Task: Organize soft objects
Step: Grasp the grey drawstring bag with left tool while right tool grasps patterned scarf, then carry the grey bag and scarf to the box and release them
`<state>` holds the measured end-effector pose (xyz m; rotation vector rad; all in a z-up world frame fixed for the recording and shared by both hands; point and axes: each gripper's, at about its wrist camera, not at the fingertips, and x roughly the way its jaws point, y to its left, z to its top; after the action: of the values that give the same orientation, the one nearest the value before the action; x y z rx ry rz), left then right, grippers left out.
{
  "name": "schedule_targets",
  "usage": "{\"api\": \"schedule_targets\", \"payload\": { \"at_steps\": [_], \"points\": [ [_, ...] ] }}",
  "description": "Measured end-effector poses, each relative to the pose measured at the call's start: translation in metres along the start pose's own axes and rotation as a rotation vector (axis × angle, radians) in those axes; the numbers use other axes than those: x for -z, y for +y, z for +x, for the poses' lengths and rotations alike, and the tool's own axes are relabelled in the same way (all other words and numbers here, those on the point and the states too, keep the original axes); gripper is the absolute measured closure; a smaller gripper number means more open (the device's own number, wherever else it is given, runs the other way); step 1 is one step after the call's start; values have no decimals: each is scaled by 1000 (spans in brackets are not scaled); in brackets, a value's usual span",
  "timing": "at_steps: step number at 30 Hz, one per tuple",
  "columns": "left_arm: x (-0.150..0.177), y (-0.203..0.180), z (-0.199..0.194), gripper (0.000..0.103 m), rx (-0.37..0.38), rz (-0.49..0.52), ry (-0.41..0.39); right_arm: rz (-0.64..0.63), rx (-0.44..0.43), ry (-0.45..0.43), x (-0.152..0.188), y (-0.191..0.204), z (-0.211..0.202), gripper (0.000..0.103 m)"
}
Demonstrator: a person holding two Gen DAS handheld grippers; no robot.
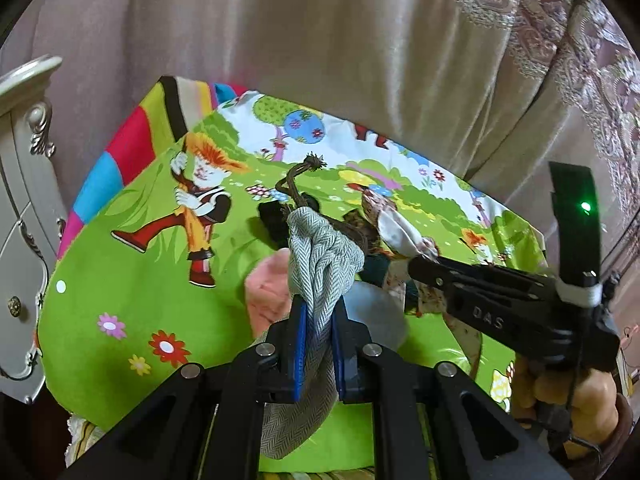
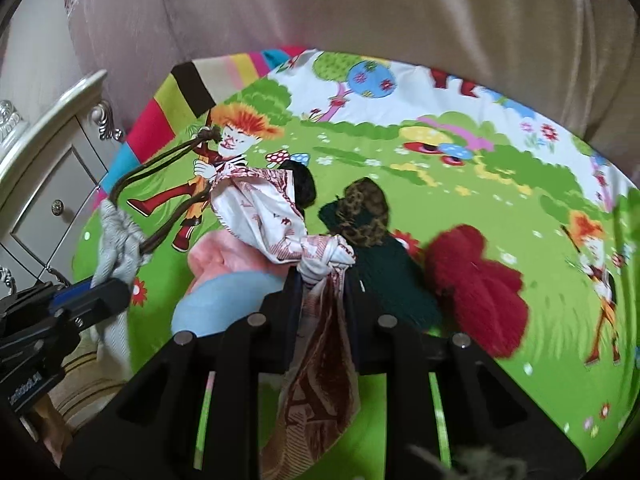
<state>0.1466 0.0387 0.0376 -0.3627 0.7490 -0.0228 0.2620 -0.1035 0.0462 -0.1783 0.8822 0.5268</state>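
Note:
My left gripper (image 1: pixel 318 312) is shut on the grey herringbone side of a drawstring bag (image 1: pixel 324 256), held above the bed. My right gripper (image 2: pixel 322 280) is shut on the bag's other side, a white cloth with red print (image 2: pixel 264 208); it shows at the right of the left wrist view (image 1: pixel 404 236). The bag's brown drawstring (image 2: pixel 168 164) hangs between the two sides, its knotted end (image 1: pixel 314 162) sticking up. On the bed lie a pink item (image 2: pixel 216 260), a light blue item (image 2: pixel 224 300), a dark green knit (image 2: pixel 384 280), a leopard-print piece (image 2: pixel 364 212), a black piece (image 2: pixel 302 184) and a red fluffy item (image 2: pixel 476 284).
A bright green cartoon-print sheet (image 2: pixel 440 200) covers the bed. A white carved nightstand (image 1: pixel 24 208) stands at the left. Beige and lace curtains (image 1: pixel 360 40) hang behind the bed.

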Motion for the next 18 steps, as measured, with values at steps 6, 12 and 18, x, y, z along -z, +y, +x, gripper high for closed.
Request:
{"api": "schedule_targets", "payload": {
  "at_steps": [6,12,18],
  "points": [
    [6,-22,-15,91,16,28,-1,49,42,-29,30,-10,-46,79],
    [21,-51,-24,91,52,59,18,112,77,-32,66,-27,-85,79],
    [36,-88,-38,91,112,108,31,194,117,-37,104,-51,-127,79]
  ]
}}
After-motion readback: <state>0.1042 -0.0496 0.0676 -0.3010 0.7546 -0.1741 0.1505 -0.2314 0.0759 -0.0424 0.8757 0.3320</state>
